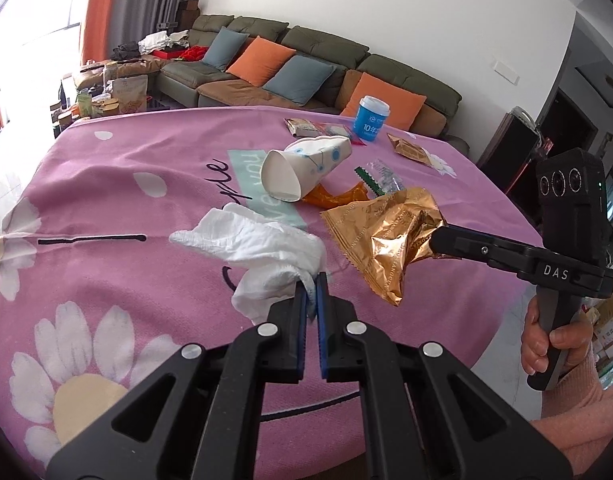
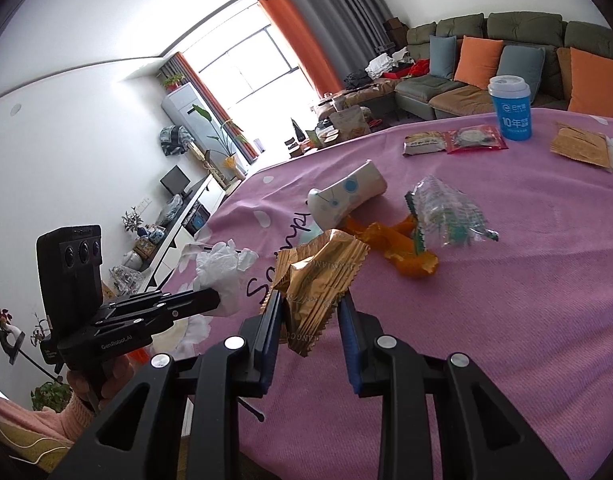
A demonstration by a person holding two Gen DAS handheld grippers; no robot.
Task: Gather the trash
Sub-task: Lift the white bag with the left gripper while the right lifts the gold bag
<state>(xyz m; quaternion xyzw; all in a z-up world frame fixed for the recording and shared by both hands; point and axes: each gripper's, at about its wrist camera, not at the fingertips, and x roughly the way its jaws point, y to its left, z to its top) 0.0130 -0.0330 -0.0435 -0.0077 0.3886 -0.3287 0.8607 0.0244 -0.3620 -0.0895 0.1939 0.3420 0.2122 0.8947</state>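
We hold two grippers over a tabletop (image 1: 118, 184) covered with a pink daisy-print cloth. Our left gripper (image 1: 312, 292) has its fingers pressed nearly together on a crumpled white tissue (image 1: 262, 244), which hangs from the tips just above the cloth; in the right wrist view the same tissue (image 2: 222, 268) shows at the end of that gripper. Our right gripper (image 2: 310, 308) has its fingers set narrow around one crumpled gold wrapper (image 2: 314, 280), pinched at its lower part and lifted off the cloth; from the left wrist view the wrapper (image 1: 386, 236) sticks out of the black fingertips. On the cloth we count one tipped white paper cup (image 1: 302, 168) with blue dots lying on its side near the middle, one orange wrapper (image 1: 338, 196) just beside and partly under it, and one clear wrapper with green edges (image 2: 446, 216) just beyond that. Farther back stand one upright blue cup with a white lid (image 2: 510, 108), one flat brown sachet (image 2: 578, 148) to its right, and two snack packets side by side, one pale (image 2: 424, 142) and one red (image 2: 474, 138); their print is too small to read, so what they contain we cannot tell. Behind the tabletop runs one green sofa (image 1: 326, 52) carrying four cushions, two orange and two blue-grey.
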